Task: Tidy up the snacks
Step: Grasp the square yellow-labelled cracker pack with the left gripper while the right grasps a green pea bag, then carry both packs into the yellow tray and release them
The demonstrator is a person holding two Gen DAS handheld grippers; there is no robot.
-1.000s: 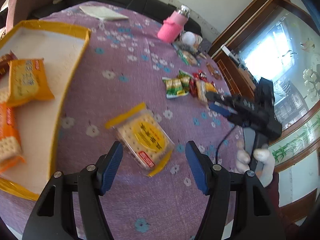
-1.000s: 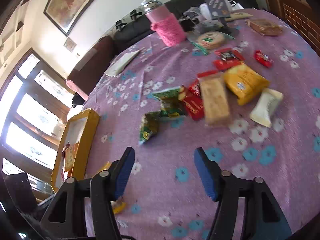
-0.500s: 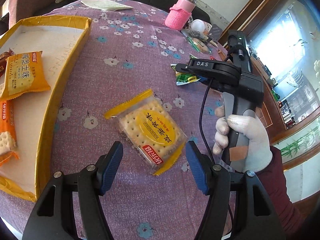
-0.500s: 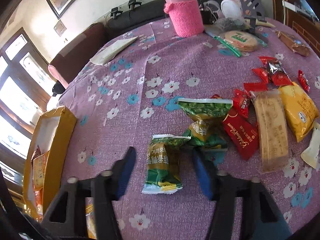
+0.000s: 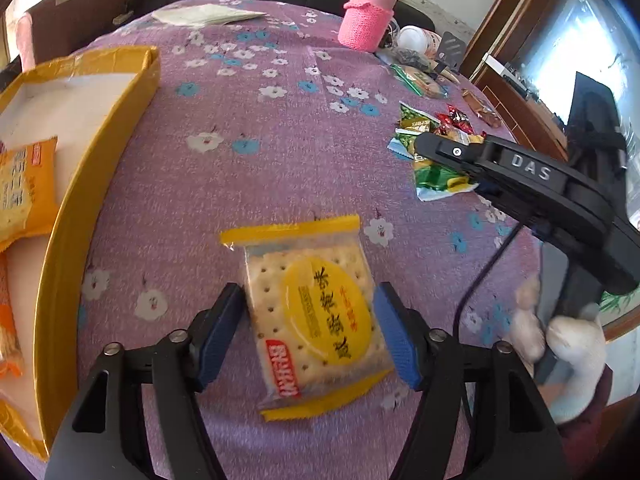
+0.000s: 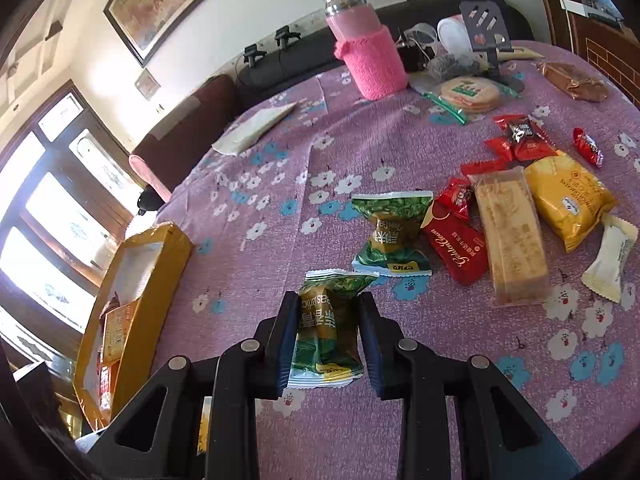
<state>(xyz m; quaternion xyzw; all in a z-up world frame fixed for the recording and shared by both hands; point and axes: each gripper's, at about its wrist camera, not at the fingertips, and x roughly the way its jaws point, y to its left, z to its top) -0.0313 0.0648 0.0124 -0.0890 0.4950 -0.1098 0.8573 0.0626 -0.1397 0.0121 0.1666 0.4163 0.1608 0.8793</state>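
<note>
Purple flowered tablecloth (image 5: 280, 152) everywhere, sofa and a pink bottle (image 6: 368, 60) at the far edge, yellow box (image 5: 100, 168) off to the left with a couple of packs already in it. Big change from a second ago: both my claws were hovering wide over bare cloth, and now each one has dropped down around a snack. My left gripper (image 5: 308, 332) straddles the cracker pack (image 5: 316, 312), pads just beside its edges but I wouldn't call it clamped yet, looks open to me. My right gripper (image 6: 328, 340) has closed in on the green snack pack (image 6: 328, 328), pads pressing its sides, so I'd say that one's gripped. Both packs lie flat on the table. Both tools come in low, angled forward and down. I reckon lifting them into the box is next.
</note>
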